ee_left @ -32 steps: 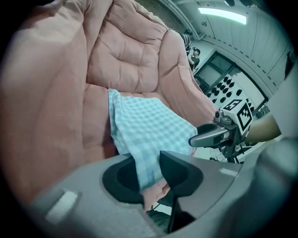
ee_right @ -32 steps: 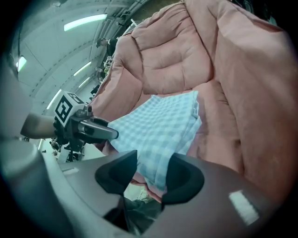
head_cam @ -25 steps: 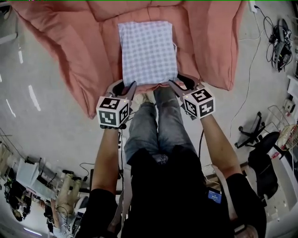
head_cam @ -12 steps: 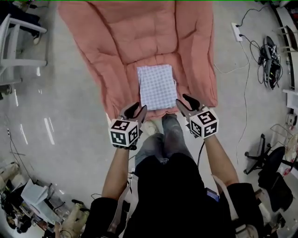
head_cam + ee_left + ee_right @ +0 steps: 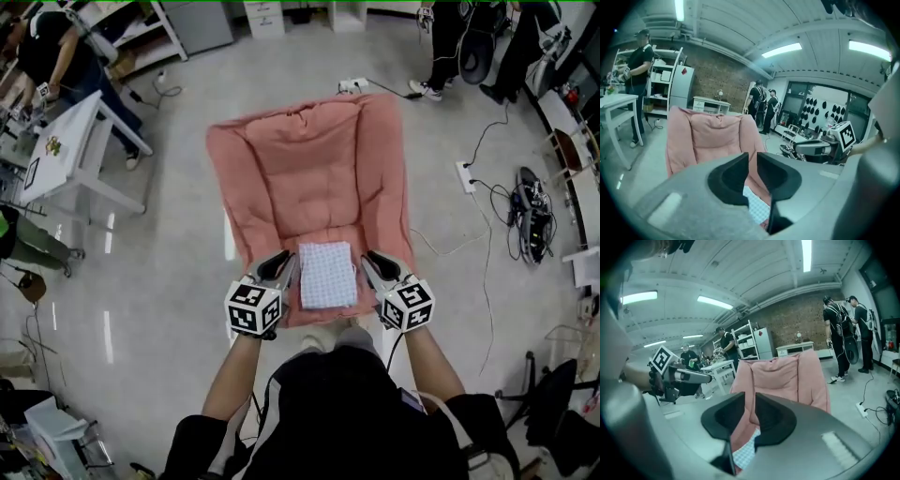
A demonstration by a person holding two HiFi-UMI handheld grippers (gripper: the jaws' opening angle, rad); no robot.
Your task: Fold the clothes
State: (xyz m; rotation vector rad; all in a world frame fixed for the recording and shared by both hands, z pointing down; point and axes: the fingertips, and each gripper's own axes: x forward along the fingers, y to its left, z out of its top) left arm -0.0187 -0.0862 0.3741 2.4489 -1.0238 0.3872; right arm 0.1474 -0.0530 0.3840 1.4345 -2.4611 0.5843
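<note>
Both tongs first. The left gripper (image 5: 753, 157) has its jaws nearly together, just a thin slit left, and nothing is in the slit. The right gripper (image 5: 750, 397) is the same: a narrow gap and no fabric in it. Both pairs of jaws have just been closing, on air.

In the head view the grippers hang on either side of the folded checked cloth (image 5: 326, 275). In both gripper views it sits below the jaws, so neither one is touching it. The cloth is a neat flat rectangle at the near end of the pink quilted pad (image 5: 309, 178), which is spread out on the floor.

My read is that the fold on this piece is done and this is the pause after it. I can't spot any other garment on the pad. So the next move is probably either fetching another item or shifting this stack aside. Shifting it would mean opening the jaws wide again, coming down low and pinching an edge without messing up the layers.

Further out there's a white table (image 5: 70, 150), a power strip (image 5: 354, 86) with cables, and a few people standing around.

Nothing is readable anywhere. The gripper cubes only carry black-and-white square patterns, and I can't see a label on the cloth.
</note>
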